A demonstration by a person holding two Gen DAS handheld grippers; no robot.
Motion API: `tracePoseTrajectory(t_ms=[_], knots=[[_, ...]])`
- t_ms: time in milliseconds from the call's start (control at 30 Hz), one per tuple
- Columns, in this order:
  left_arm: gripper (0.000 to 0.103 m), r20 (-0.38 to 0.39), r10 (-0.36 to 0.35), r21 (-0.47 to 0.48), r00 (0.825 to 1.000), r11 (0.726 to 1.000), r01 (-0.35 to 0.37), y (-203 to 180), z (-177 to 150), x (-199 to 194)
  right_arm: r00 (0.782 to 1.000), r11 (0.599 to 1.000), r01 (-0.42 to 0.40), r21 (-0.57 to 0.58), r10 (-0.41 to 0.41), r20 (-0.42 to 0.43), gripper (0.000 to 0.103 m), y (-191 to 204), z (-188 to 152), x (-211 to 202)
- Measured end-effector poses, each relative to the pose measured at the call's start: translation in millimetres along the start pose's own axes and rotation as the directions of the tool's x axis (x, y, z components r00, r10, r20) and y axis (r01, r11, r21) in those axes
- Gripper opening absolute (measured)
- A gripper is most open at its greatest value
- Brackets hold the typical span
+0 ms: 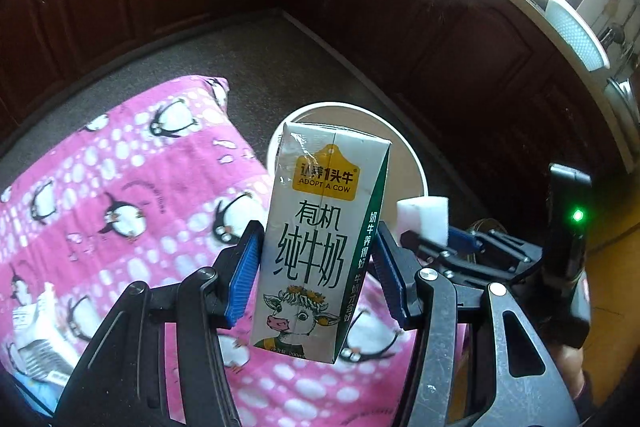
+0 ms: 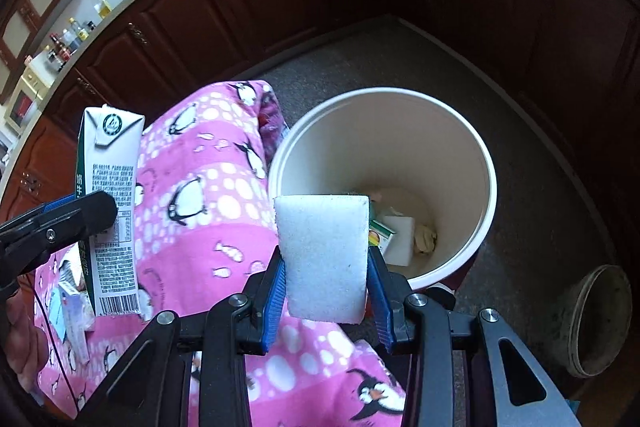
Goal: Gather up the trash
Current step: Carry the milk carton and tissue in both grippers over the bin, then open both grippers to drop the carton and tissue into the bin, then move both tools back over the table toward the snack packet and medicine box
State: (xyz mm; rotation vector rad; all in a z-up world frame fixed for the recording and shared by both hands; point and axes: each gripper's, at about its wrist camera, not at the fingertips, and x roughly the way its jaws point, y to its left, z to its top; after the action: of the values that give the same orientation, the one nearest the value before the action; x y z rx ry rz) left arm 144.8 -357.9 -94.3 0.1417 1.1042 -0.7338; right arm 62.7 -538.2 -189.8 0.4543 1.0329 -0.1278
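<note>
White foam block (image 2: 323, 254), squarish and spongy, sits clamped between the blue-padded jaws of the right gripper (image 2: 326, 291), its long axis upright. Left gripper (image 1: 316, 267) has its jaws closed on a white-and-green milk carton (image 1: 320, 243) printed with a cartoon cow, also held upright, gripped about mid-height.

Both loads hang above a pink fleece blanket with penguin print (image 2: 208, 195). Round cream-coloured plastic bin (image 2: 476, 155) stands on the dark speckled floor (image 2: 532, 187), just beside the blanket's edge; cartons and crumpled paper already lie at its bottom.

Key relation: the bin mouth lies forward and slightly right of the right jaws, the foam block overlapping the near rim in the right wrist view. From the left wrist view the bin rim (image 1: 416, 163) shows directly behind the carton, further off.

Judgement: right hand is nearer, so it likely drops first; a short forward reach should clear the rim. Carton follows, needing a longer reach across.

Small packets (image 2: 72, 307) remain on the blanket, uncollected.
</note>
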Motion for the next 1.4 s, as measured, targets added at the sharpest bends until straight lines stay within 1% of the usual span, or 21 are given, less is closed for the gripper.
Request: tracePoseTrajectory(t_ms=[233,267,300,333,367,467,567,700,733,800,833,1067,1400], knots=[[0.053,-0.022,-0.021,-0.025,1.0,0.999,0.021,-6,13,26,0.999,0.999,-0.004,0.036,0.005,-0.039,0.037,-13,6,29],[0.053,-0.026,-0.024,-0.028,0.999,0.999,0.023,-6,15,30,0.999,0.999,0.003,0.042,-0.001,-0.041,0.043,-15,6,33],[0.053,-0.031,-0.029,-0.033,0.999,0.999,0.028,-6,15,33,0.999,0.999,0.011,0.049,-0.01,-0.035,0.047,-18,7,36],[0.053,-0.037,-0.031,-0.037,0.999,0.999,0.03,-6,17,38,0.999,0.998,0.016,0.055,-0.014,-0.031,0.05,-20,8,38],[0.053,-0.041,-0.029,-0.038,0.999,0.999,0.028,-7,18,41,0.999,0.998,0.018,0.06,-0.016,-0.034,0.05,-22,8,41],[0.053,-0.05,-0.023,-0.036,0.998,0.999,0.022,-9,21,52,0.999,0.996,0.027,0.085,-0.024,-0.036,0.051,-30,7,38],[0.053,-0.065,-0.045,-0.045,0.997,0.998,0.042,-7,23,62,0.999,0.994,0.027,0.11,-0.024,-0.031,0.051,-37,4,33],[0.054,-0.086,-0.039,-0.054,0.996,0.998,0.035,-4,22,75,0.999,0.988,0.027,0.155,-0.023,-0.029,0.051,-47,1,27],[0.054,-0.095,-0.033,-0.051,0.995,0.998,0.028,-4,20,78,0.999,0.987,0.028,0.161,-0.025,-0.026,0.051,-49,1,26],[0.06,-0.112,-0.026,-0.048,0.993,0.999,0.021,-6,15,84,0.999,0.984,0.031,0.175,-0.029,-0.018,0.052,-53,0,21],[0.064,-0.115,-0.037,-0.049,0.993,0.998,0.031,-7,13,86,0.999,0.983,0.031,0.183,-0.028,-0.016,0.052,-53,0,18],[0.065,-0.096,-0.033,-0.033,0.995,0.999,0.03,-10,1,75,1.0,0.984,0.021,0.178,-0.023,0.005,0.053,-49,1,6],[0.065,-0.042,0.017,-0.014,0.999,1.0,-0.018,-6,1,57,1.0,0.989,0.016,0.147,-0.018,0.014,0.054,-33,-1,2]])
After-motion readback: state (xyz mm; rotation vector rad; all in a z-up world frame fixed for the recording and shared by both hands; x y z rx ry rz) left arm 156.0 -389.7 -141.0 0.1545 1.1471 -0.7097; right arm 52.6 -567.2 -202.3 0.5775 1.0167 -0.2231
